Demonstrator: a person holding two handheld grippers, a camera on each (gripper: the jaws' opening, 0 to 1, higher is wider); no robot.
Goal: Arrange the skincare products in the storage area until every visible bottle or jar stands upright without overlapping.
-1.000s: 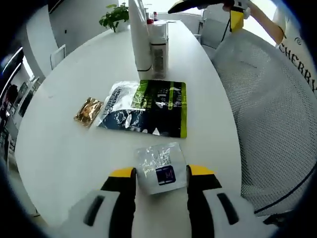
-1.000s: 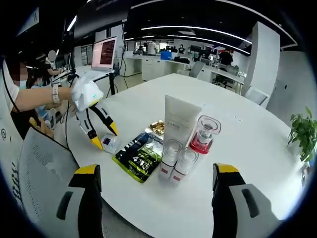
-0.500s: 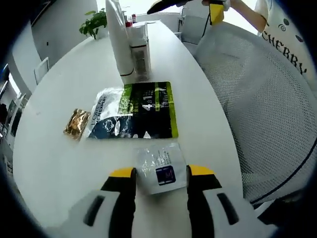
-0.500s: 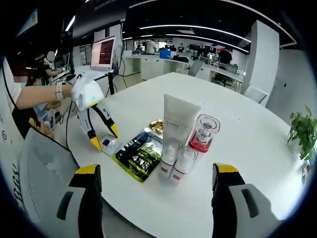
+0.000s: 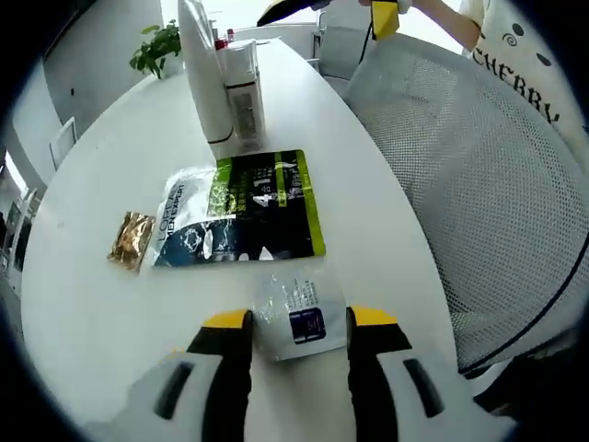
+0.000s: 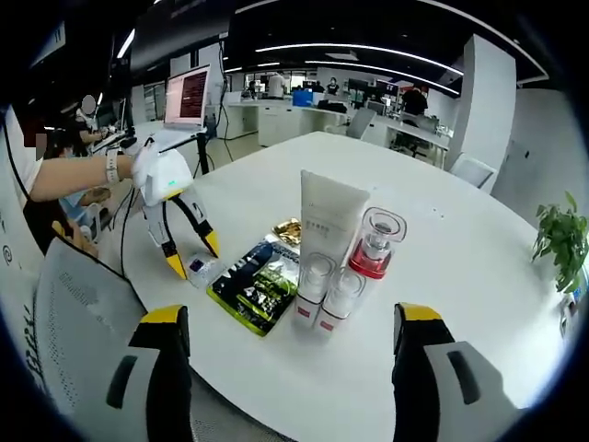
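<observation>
Left claw [image 5: 296,322] of mine straddles a clear sachet [image 5: 294,309] on the desk [image 5: 83,304], not clamped; right claw [image 6: 285,322] hangs spread near the bottles [image 6: 329,296].

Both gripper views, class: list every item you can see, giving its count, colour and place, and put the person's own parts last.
Tube: 1, white, upright mid-table.
Small bottles: 2, clear with red labels, upright before the tube.
Pump bottle: 1, clear with red collar, beside the tube.
Large sachet: 1, green, black and silver, flat.
Gold sachet: 1, flat beside it.
Small sachet: 1, silver, between the left gripper's jaws.
Plant: 1, green, table's far edge.
Mesh chair: 1, white, beside the table.
Table: 1, white.
Left gripper: yellow-tipped, open.
Right gripper: yellow-tipped, open.
</observation>
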